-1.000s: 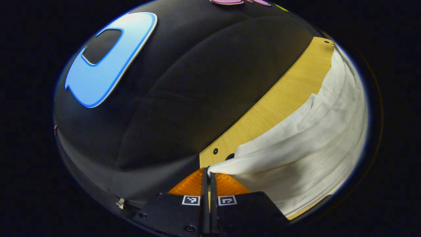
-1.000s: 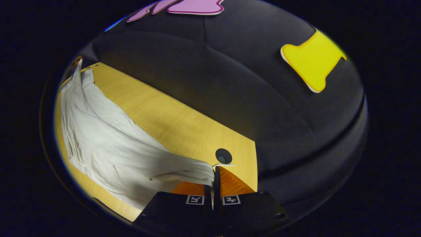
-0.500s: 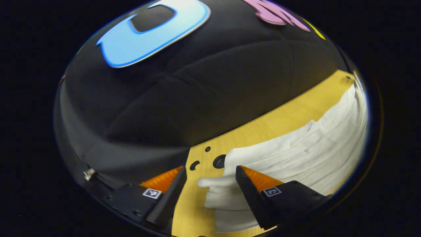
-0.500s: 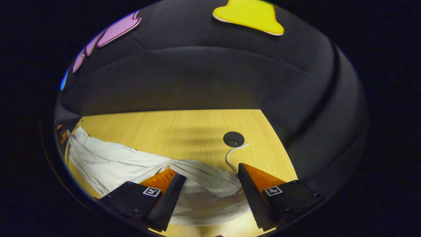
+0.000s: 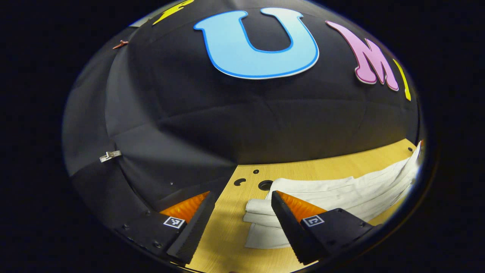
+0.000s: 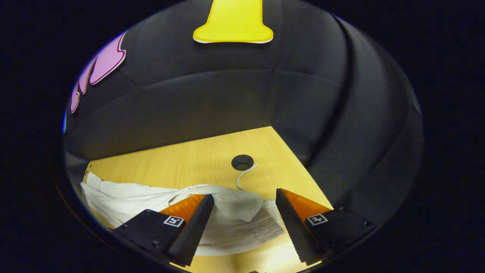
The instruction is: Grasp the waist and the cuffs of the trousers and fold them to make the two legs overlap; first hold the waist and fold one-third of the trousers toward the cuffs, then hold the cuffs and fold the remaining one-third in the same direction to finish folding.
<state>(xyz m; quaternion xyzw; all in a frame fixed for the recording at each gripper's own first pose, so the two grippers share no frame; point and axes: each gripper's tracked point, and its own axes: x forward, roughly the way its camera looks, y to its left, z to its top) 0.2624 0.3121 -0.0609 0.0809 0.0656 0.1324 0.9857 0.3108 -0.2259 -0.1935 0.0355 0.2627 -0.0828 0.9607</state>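
White trousers (image 5: 341, 193) lie folded lengthwise on the wooden table (image 5: 322, 168), the legs stacked one on the other. In the left gripper view the cuff end (image 5: 259, 212) lies between and just beyond my left gripper (image 5: 242, 206), which is open and holds nothing. In the right gripper view the gathered waist end (image 6: 242, 216) of the trousers (image 6: 129, 199) lies between the fingers of my right gripper (image 6: 244, 204), also open. A white drawstring (image 6: 244, 176) curls out from the waist toward a round hole.
The table has a round cable hole (image 6: 242, 162) near its right corner and small holes (image 5: 265, 185) near its left corner. The table's edges (image 6: 299, 167) end close behind both trouser ends, with the black booth wall (image 5: 246, 121) beyond.
Both grippers were shut on the trouser ends a second ago, lifting them; both have opened and let the cloth drop flat on the table, then tilted back and level.
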